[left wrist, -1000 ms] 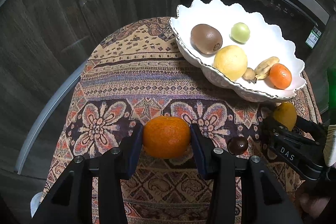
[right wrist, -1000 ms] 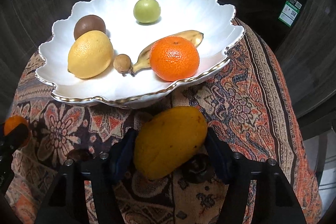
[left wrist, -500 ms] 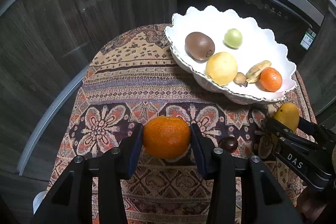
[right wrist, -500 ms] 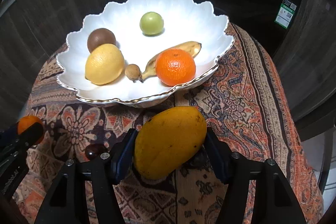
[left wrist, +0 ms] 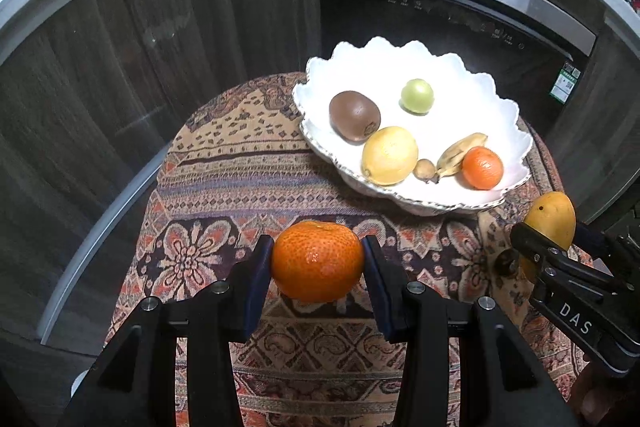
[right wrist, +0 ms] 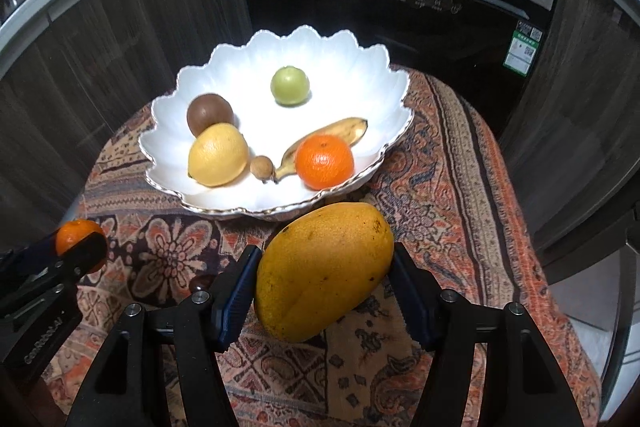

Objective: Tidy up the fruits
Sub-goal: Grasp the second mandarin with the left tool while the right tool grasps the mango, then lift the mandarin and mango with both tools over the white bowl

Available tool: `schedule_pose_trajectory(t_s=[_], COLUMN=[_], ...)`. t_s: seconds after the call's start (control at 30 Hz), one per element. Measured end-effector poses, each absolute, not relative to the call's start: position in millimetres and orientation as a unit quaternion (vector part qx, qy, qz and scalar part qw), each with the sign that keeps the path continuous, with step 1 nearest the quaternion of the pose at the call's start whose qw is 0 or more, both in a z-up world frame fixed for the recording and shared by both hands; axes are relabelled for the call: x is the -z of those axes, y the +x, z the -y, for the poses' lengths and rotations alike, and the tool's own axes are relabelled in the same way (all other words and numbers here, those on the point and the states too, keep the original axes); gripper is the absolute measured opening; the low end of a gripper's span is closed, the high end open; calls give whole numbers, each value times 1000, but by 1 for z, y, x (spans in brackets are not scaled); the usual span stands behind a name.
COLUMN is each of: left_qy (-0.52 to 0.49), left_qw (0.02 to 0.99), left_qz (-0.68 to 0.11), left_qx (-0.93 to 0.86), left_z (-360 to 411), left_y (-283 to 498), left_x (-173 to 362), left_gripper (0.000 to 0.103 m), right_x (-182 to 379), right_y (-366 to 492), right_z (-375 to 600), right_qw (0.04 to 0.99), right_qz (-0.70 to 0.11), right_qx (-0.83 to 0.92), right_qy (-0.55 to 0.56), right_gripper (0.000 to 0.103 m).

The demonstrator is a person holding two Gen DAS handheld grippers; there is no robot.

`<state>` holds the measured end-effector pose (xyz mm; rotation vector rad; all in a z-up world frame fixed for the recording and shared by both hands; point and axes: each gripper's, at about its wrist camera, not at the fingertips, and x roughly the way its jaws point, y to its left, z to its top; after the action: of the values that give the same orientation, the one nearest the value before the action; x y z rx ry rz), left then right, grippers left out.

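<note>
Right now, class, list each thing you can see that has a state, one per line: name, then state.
Left gripper: shut on the tangerine, held above the cloth.
Right gripper: shut on the mango, held short of the bowl.
White bowl: upright, holding six fruits.
Kiwi: in the bowl, touching the lemon.
Banana: lying flat, behind the bowl's orange.

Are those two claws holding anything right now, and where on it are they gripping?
Yes. The left gripper clamps a mandarin by its two sides. The right gripper clamps a mango across its middle.
</note>
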<state>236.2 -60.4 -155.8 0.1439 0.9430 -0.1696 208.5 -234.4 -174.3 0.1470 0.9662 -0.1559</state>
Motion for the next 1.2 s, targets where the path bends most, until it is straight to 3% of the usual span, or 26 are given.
schedule_pose_trajectory(t_s=[0.57, 1.2], left_qy=[73, 76], left_qw=[895, 887], left_qz=[-429, -442], left_qx=[100, 112], left_z=[77, 103], left_y=[251, 314], left_x=[126, 119], left_gripper=[44, 44], right_x=[131, 121], right_y=[215, 267], right_z=[242, 258], right_qw=[900, 900], right_qz=[-425, -428], right_qx=[73, 66], right_qy=[60, 53], right_gripper=[65, 65])
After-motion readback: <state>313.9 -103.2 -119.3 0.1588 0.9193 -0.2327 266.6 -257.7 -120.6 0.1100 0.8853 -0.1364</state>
